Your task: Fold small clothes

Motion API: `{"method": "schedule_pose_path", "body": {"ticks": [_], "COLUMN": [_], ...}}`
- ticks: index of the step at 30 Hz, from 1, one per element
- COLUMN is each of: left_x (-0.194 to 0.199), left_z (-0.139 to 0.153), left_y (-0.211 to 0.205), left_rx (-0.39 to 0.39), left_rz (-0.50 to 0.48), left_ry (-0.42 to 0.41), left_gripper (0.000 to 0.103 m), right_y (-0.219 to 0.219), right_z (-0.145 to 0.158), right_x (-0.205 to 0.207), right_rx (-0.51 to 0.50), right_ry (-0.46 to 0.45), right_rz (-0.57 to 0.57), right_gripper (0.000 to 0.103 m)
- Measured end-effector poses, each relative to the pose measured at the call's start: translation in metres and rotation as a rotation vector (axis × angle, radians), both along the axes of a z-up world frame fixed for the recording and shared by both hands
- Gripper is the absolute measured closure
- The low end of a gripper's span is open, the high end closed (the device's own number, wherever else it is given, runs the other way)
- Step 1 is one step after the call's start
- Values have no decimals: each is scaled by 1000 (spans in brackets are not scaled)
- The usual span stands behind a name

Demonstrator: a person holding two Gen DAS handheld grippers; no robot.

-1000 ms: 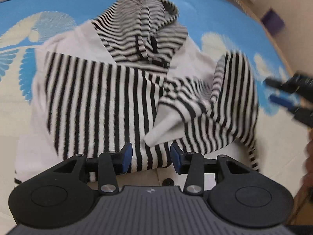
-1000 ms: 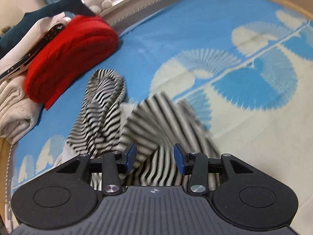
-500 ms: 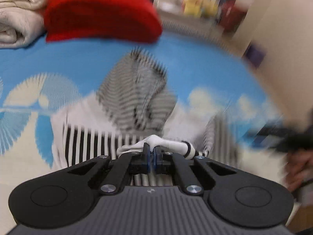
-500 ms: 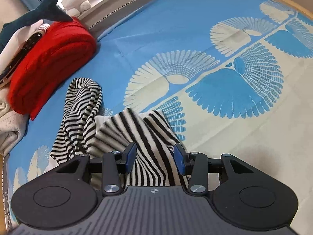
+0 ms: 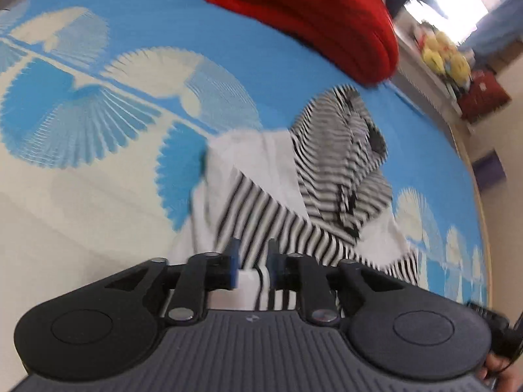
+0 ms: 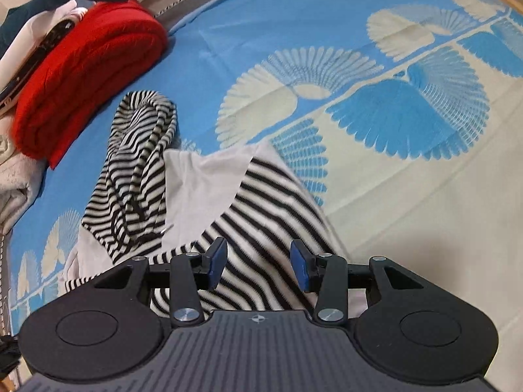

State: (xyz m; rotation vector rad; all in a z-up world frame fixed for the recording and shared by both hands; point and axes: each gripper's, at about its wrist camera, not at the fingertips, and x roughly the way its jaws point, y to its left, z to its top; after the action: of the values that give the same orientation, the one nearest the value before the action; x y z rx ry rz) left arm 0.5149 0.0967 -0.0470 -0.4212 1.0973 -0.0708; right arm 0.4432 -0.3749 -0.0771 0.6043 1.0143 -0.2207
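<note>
A small black-and-white striped hoodie [image 5: 287, 209] lies on the blue and cream patterned bedspread [image 5: 98, 130], its hood [image 5: 343, 150] toward the far side. My left gripper [image 5: 253, 264] has its blue pads part way apart, with the hoodie's white cuff and striped cloth between them; the view is blurred. In the right wrist view the hoodie [image 6: 261, 202] lies flat with its hood [image 6: 140, 163] at the left. My right gripper [image 6: 258, 264] is open and empty just above the striped body.
A folded red sweater [image 6: 85, 75] [image 5: 313, 19] lies at the far edge with cream and white clothes [image 6: 16, 179] beside it. Plush toys [image 5: 444, 55] sit on a shelf beyond the bed. A wooden bed edge [image 5: 483, 228] runs along the right.
My left gripper, shut on the cuff half a second ago, has swung left and its pads have parted somewhat. A sleeve now lies across the body. My right gripper stayed open and moved little.
</note>
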Motion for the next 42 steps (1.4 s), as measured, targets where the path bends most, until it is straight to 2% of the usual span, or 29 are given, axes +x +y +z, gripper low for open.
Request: {"method": "schedule_pose_path", "body": {"ticks": [3, 9, 11, 14, 19, 20, 22, 25, 28, 30, 32, 33, 35, 38, 40, 42], "left_x": [0, 2, 4, 6, 4, 4, 3, -2, -7, -5, 0, 1, 0, -3, -2, -2], "left_z": [-22, -69, -74, -74, -85, -85, -78, -46, -14, -11, -19, -22, -23, -26, -39, -60], "left_y": [-18, -24, -28, -33, -31, -31, -36, -46, -42, -38, -35, -35, -37, -41, -45, -46], "left_rx": [34, 58, 103, 161, 174, 172, 196, 292, 319, 351, 390, 394, 389, 314, 252, 240], "left_rz": [-58, -52, -38, -45, -57, -61, -78, -125, -67, -36, -27, -36, -59, -102, -135, -146], "left_ry": [54, 143, 156, 148, 178, 173, 144, 8, -119, -116, -41, -22, -27, -26, 17, 91], "left_gripper": [70, 70, 70, 63, 64, 68, 100, 101, 101, 98, 91, 87, 86, 86, 86, 83], "right_y": [5, 5, 1, -4, -6, -6, -5, -4, -2, -1, 0, 1, 3, 3, 1, -1], "right_z": [-2, 0, 0, -1, -2, -2, -2, -4, -8, -11, -16, -20, -27, -39, -49, -57], "right_x": [0, -1, -1, -1, 1, 1, 2, 2, 3, 3, 2, 2, 2, 1, -1, -3], "right_rx": [13, 23, 20, 22, 31, 32, 31, 34, 41, 52, 75, 89, 107, 147, 149, 99], "right_ry": [12, 8, 9, 15, 22, 20, 20, 27, 36, 44, 58, 70, 95, 141, 193, 235], "right_rz": [7, 12, 4, -9, -14, -14, -13, -17, -18, -18, -18, -21, -29, -41, -52, -71], "right_gripper": [58, 58, 57, 57, 57, 57, 57, 57, 57, 57, 57, 57, 57, 56, 56, 58]}}
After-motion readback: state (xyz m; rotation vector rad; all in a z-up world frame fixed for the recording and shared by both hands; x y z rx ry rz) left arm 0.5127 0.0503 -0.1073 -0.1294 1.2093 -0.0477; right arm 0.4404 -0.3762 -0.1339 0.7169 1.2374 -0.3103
